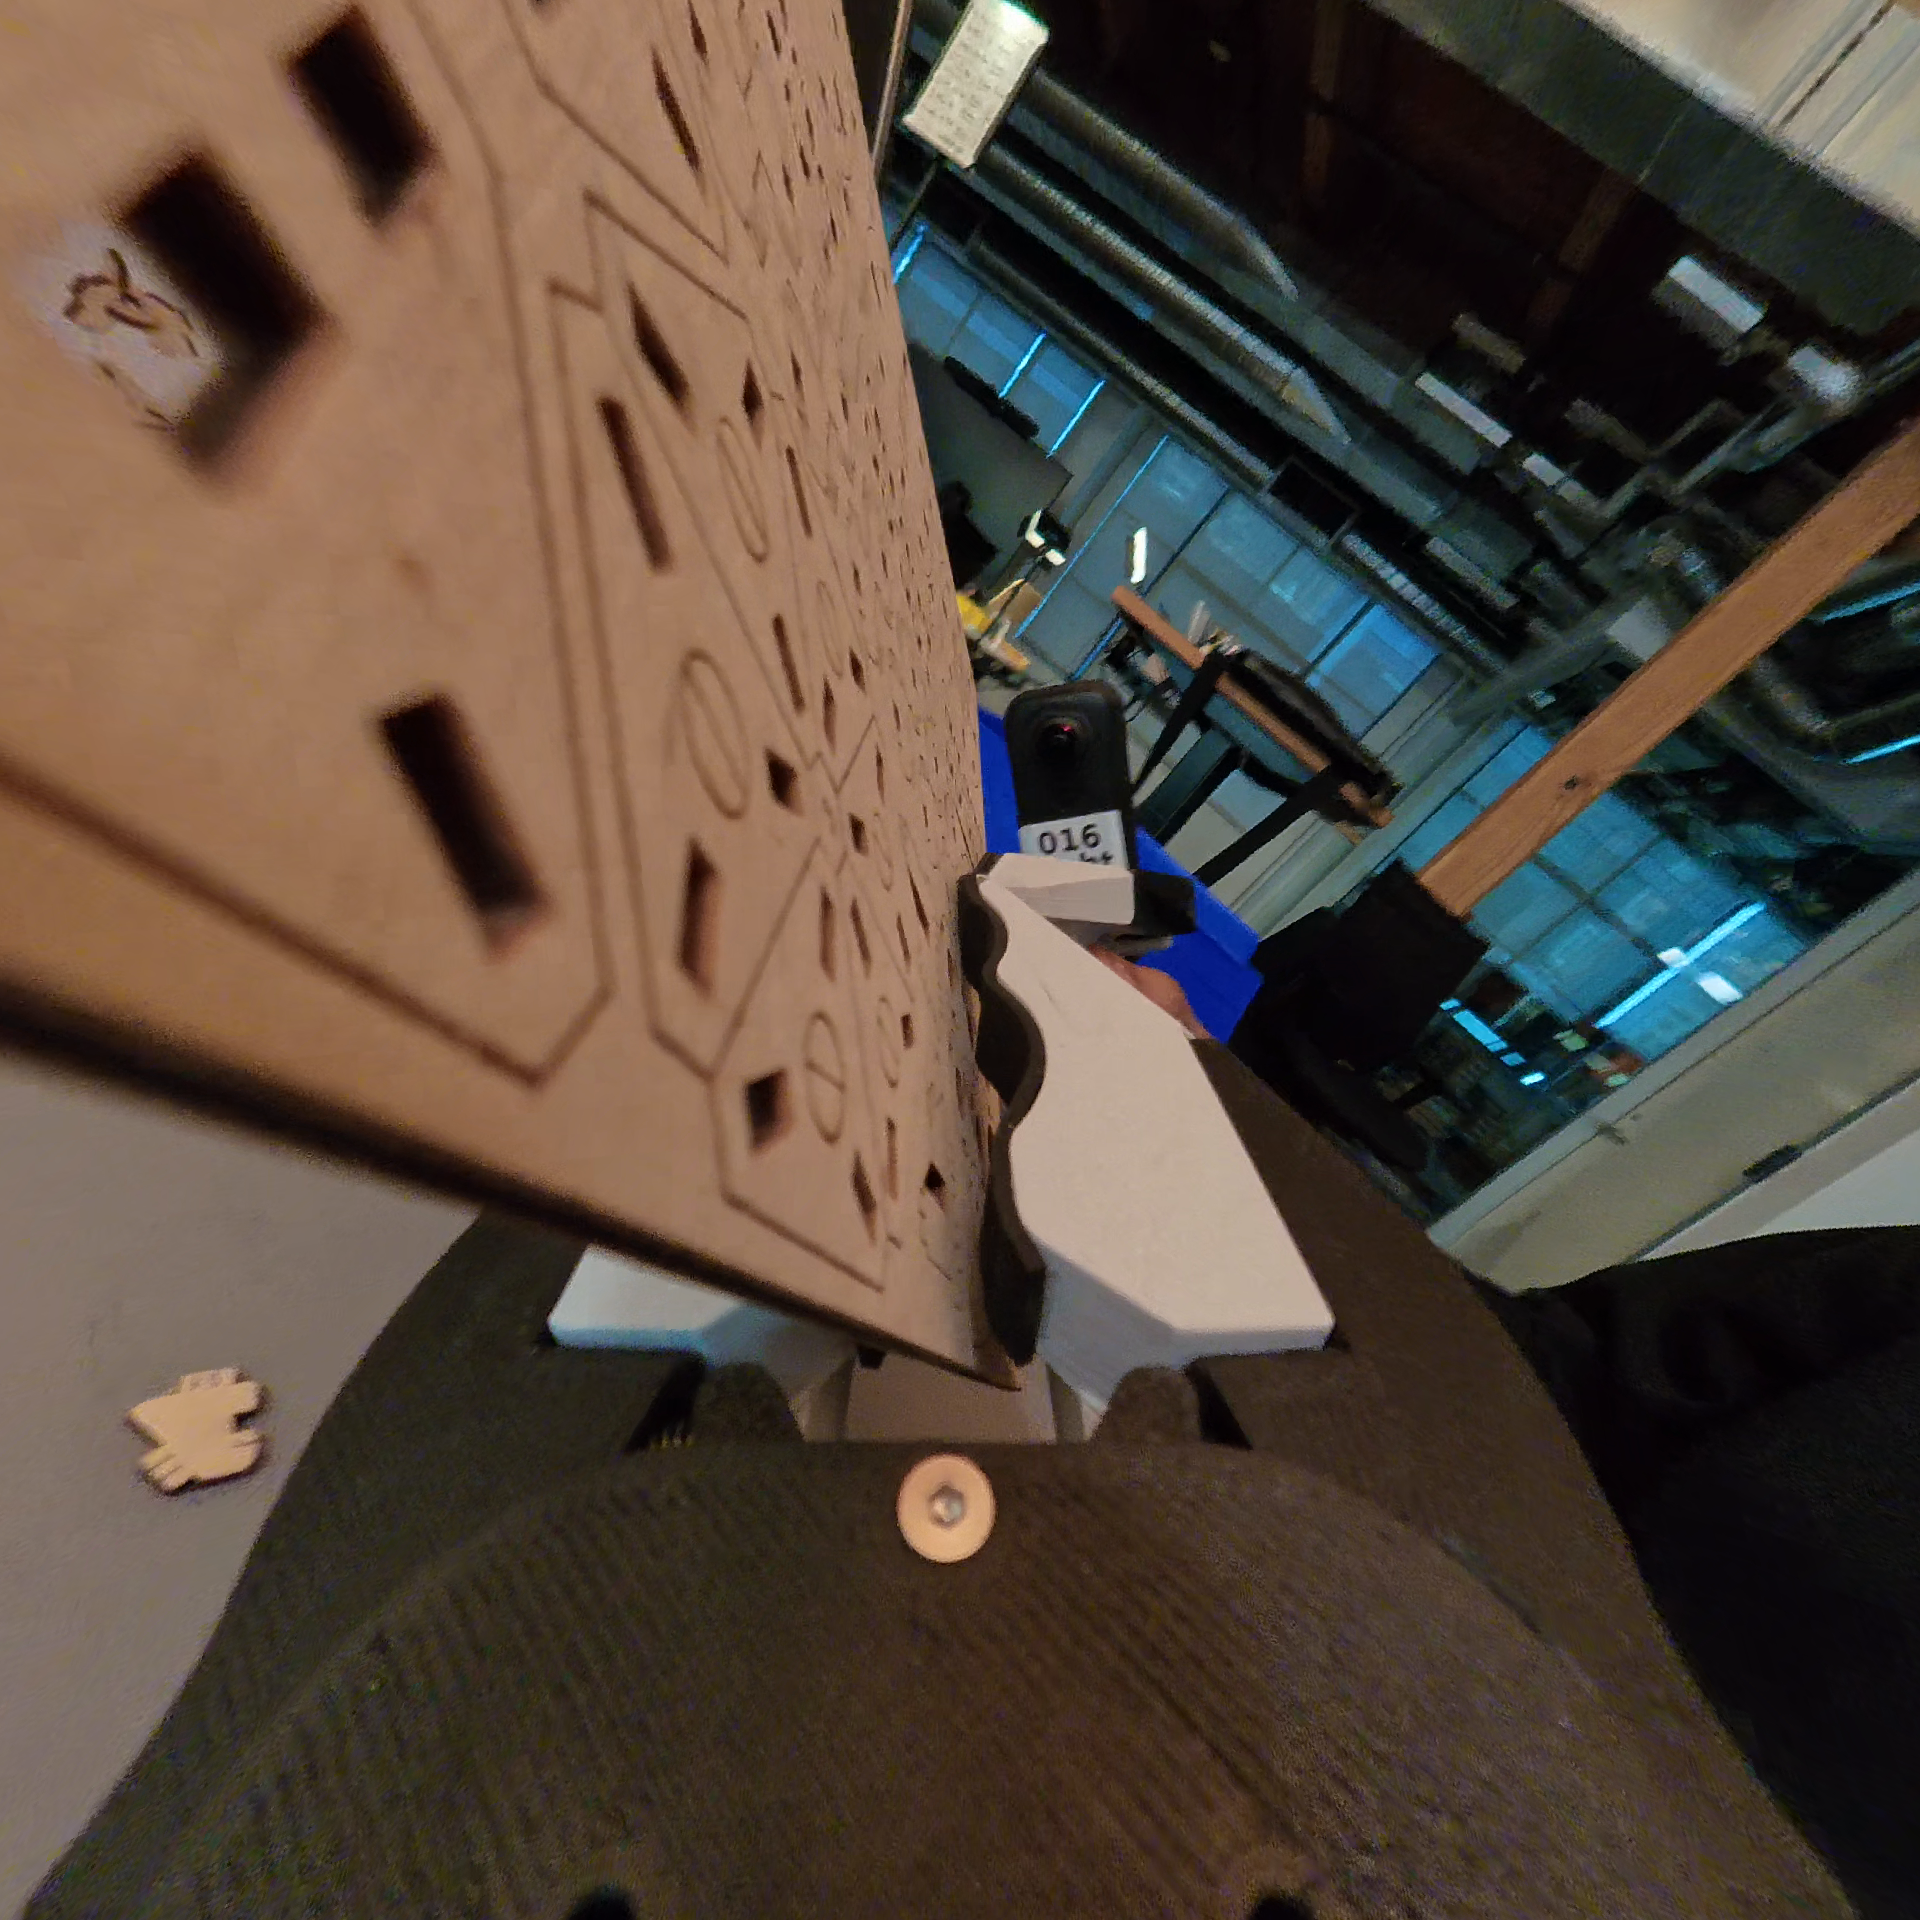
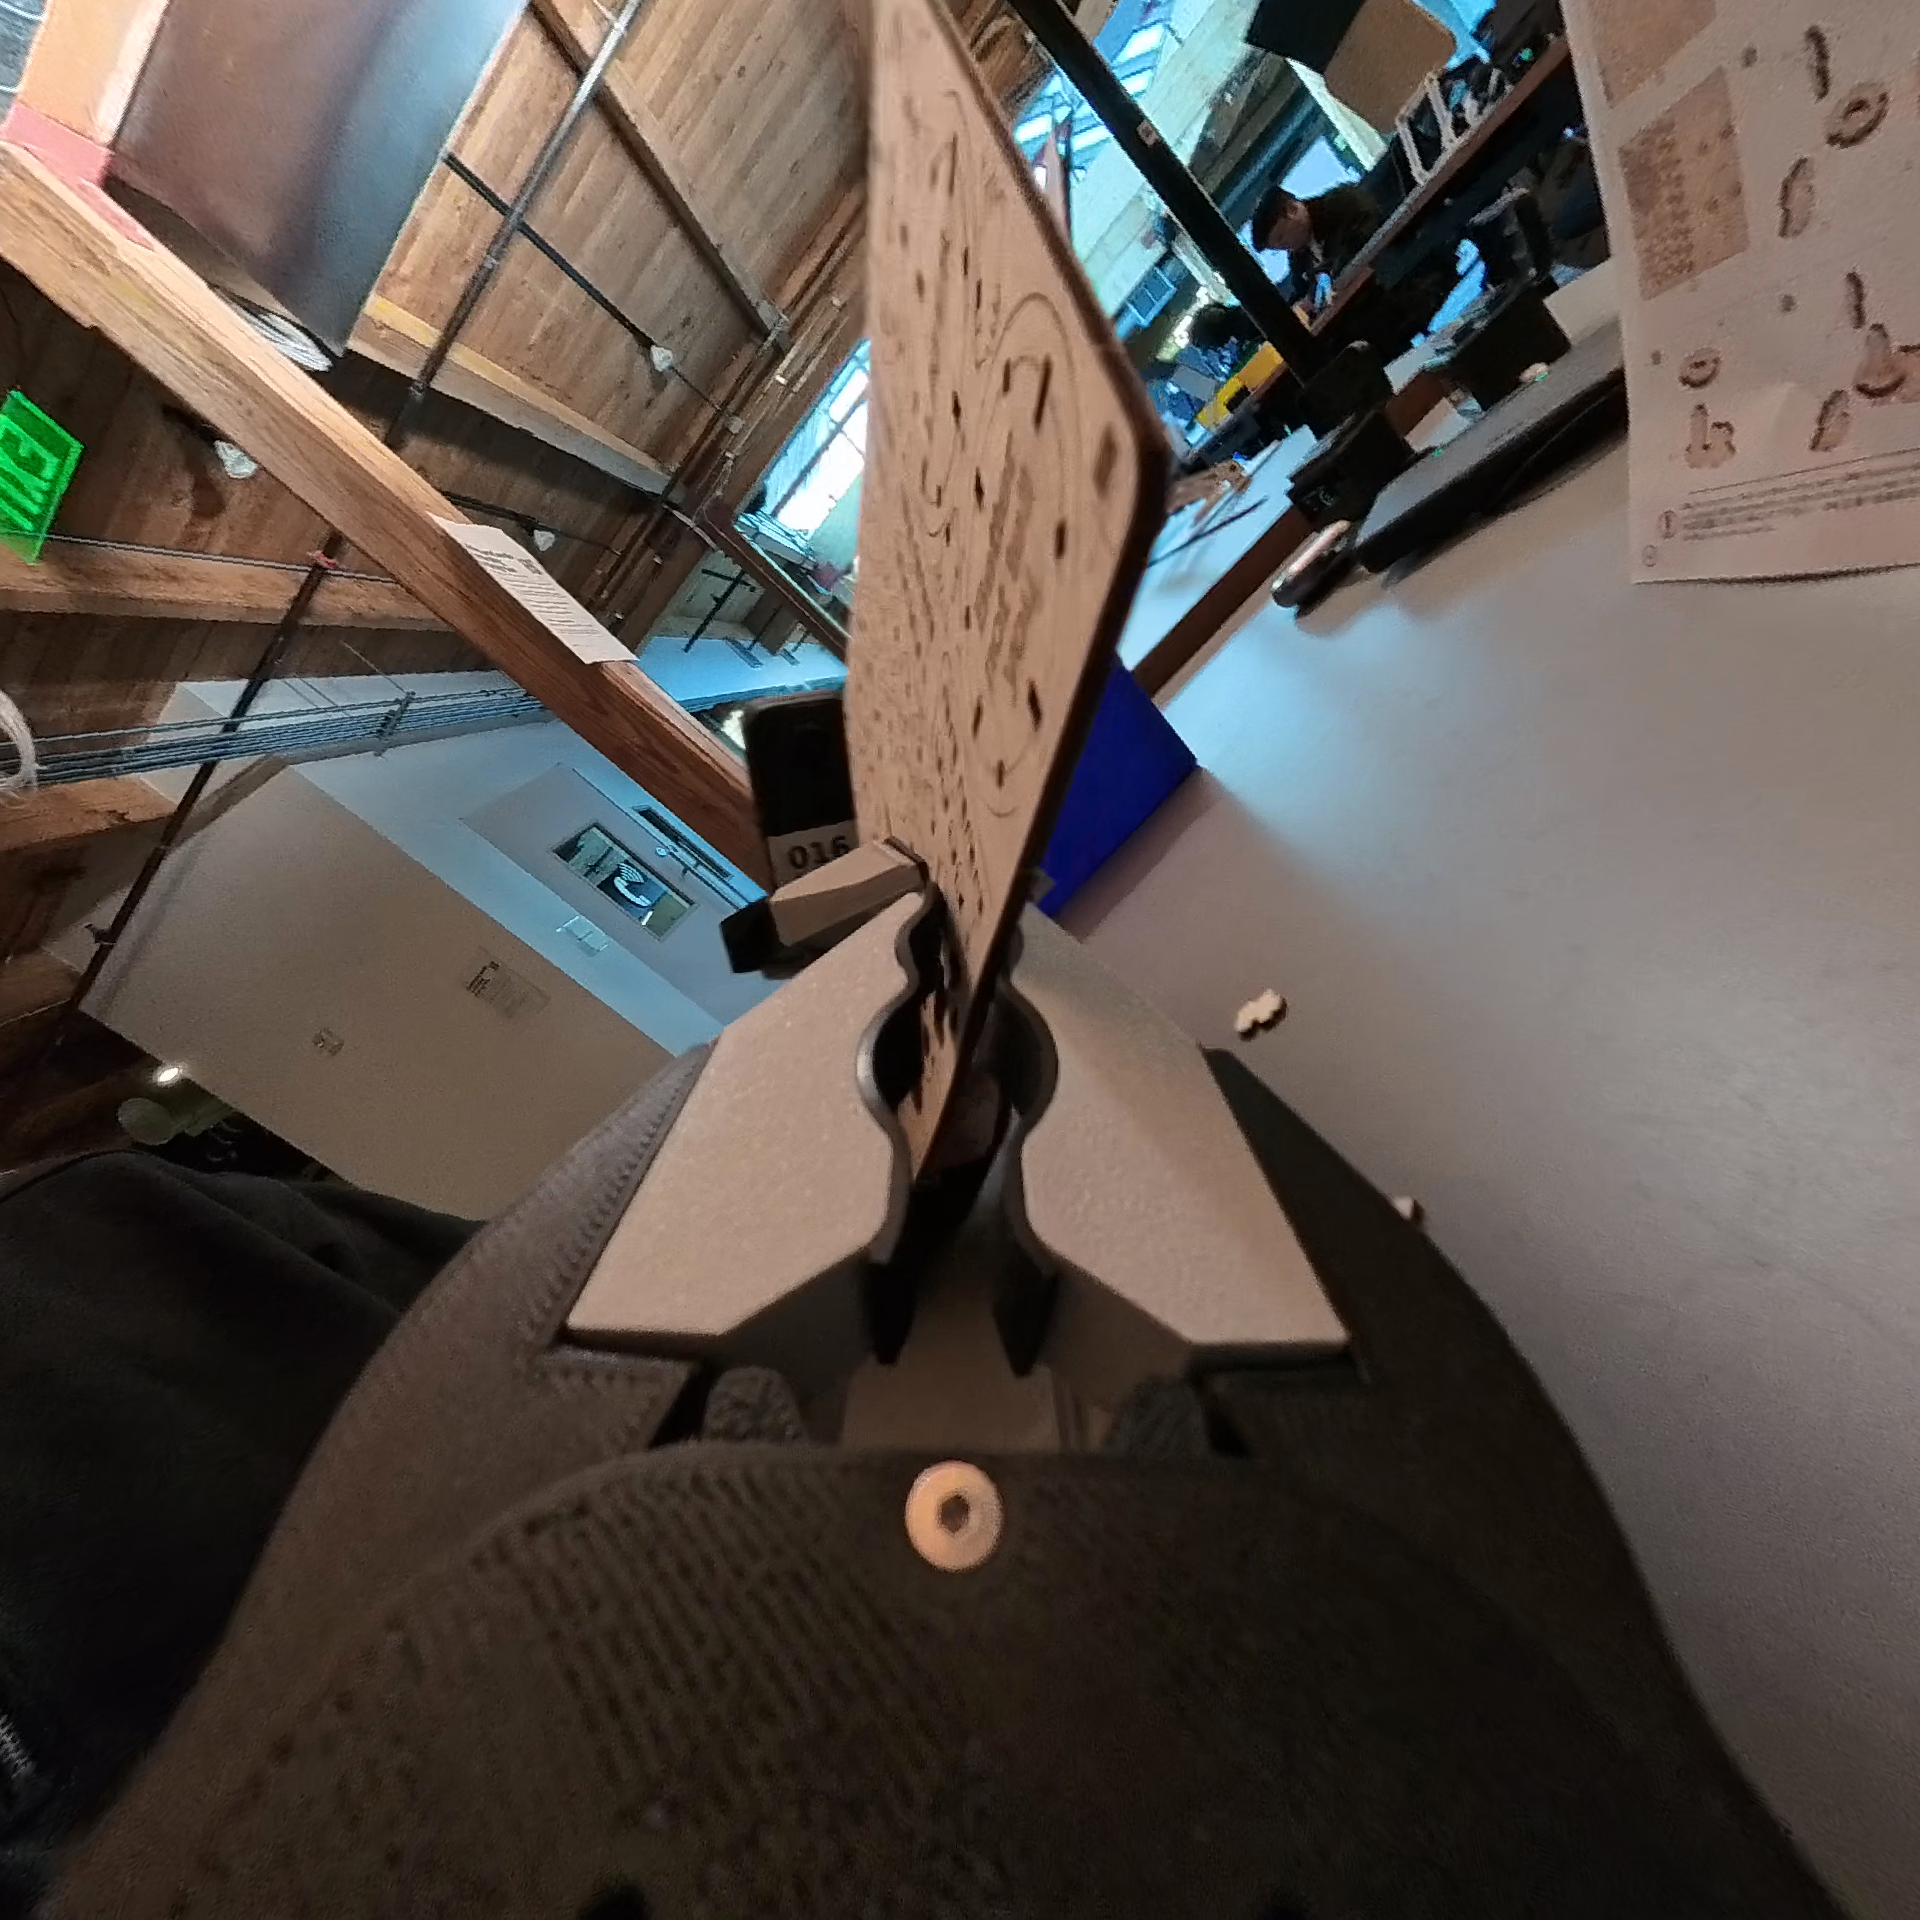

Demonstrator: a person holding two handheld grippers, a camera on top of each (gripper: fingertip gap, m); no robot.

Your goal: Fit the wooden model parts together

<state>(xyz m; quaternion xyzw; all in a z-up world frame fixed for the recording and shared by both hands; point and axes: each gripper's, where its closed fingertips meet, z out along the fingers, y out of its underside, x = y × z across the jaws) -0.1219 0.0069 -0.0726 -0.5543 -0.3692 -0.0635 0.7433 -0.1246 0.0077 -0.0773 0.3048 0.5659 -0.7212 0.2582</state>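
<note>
In the left wrist view, the left gripper (image 1: 982,1091) is closed on a thin brown laser-cut wooden sheet (image 1: 468,623). One of its fingers (image 1: 1122,1143) lies flat against the sheet's near edge; the other is hidden behind the board. The sheet is lifted off the bench (image 1: 156,1299) and tilted, its face full of engraved outlines and small cut-out slots. Just past the fingertip, the right gripper (image 1: 1081,894) meets the same edge of the sheet, with a black camera (image 1: 1065,758) bearing a white label standing above it. On the grey bench below lies a small pale wooden cut-out piece (image 1: 197,1429). Behind the grippers is a blue bin (image 1: 1205,935). Farther off are windows and ceiling ducts.

In the right wrist view, the right gripper (image 2: 951,997) clamps the wooden sheet (image 2: 987,468) edge-on between both fingers (image 2: 790,1122), the board rising upright from the grasp. The left gripper's finger (image 2: 831,894) presses on the sheet from the left, just beyond. A small pale piece (image 2: 1260,1010) lies on the bench (image 2: 1507,935) to the right. The blue bin (image 2: 1117,790) stands behind the sheet. A printed instruction page (image 2: 1766,312) lies at the far right of the bench, and a person is seated at a distant table.
</note>
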